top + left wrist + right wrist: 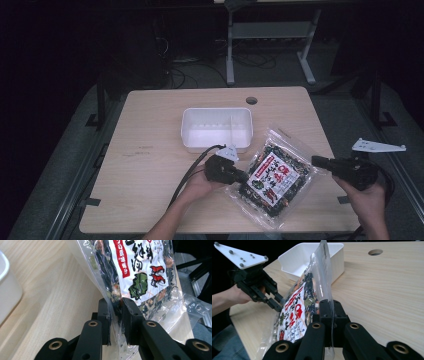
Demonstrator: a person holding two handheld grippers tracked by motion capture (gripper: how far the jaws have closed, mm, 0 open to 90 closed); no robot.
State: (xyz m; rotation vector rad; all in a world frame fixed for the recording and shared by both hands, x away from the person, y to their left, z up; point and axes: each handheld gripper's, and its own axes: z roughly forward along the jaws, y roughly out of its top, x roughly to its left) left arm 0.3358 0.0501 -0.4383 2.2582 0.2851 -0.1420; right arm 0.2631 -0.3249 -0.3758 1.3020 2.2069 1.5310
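You've got both claws, left (116,308) and right (331,308), clamped on the bag (274,176) near the worktop's (150,165) front right corner, so lift evenly toward the tub (216,129) without tugging.

looks like a lab or test room, not anyone's home. dark room with one lit light-wood table (150,150) that has a cable hole (251,100) in the top. behind it there's a grey metal desk frame (270,45) and a mess of cables (200,65) on the grey carpet floor (280,70). metal rails (80,170) run along both sides of the table, so it reads like a recording rig setup.
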